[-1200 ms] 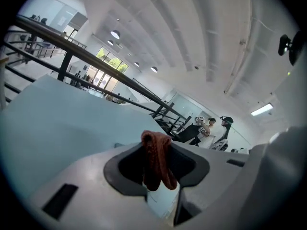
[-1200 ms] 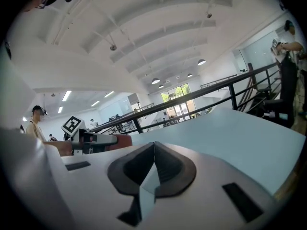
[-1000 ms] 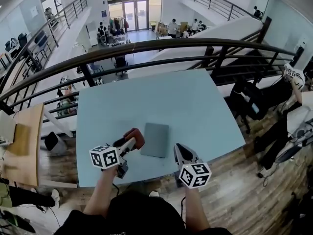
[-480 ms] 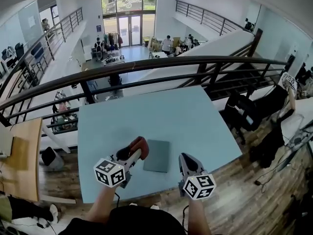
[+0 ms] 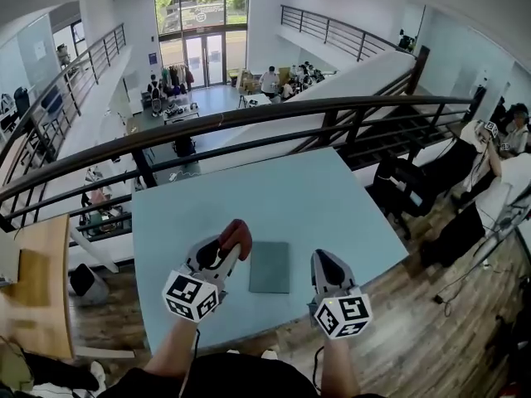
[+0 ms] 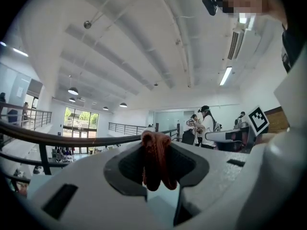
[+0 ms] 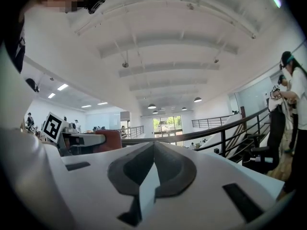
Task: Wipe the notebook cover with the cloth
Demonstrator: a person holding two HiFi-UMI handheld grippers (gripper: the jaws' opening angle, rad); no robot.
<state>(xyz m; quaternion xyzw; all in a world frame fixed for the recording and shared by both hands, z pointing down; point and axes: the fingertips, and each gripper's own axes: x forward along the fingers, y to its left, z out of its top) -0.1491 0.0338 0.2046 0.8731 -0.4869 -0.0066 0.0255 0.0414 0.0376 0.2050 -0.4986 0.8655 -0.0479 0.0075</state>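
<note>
The left hand-held gripper point(image 5: 222, 254) is clamped on a bunched red-brown cloth point(image 6: 154, 161), which sticks out past its tips. This gripper points up and forward, so the cloth looks clear of the cover, not yet on it. The grey-green notebook point(image 5: 270, 266) lies flat on the pale blue worktop point(image 5: 332, 197). It sits just right of that gripper's tip, between it and the right hand-held gripper point(image 5: 323, 264), whose jaws are pressed together on nothing. To wipe well, tip the left gripper down until the cloth's soft fold, not the hard jaws, meets the cover. Then draw it across in long, overlapping passes. The closed right gripper could press on a near corner so the notebook does not slide.
</note>
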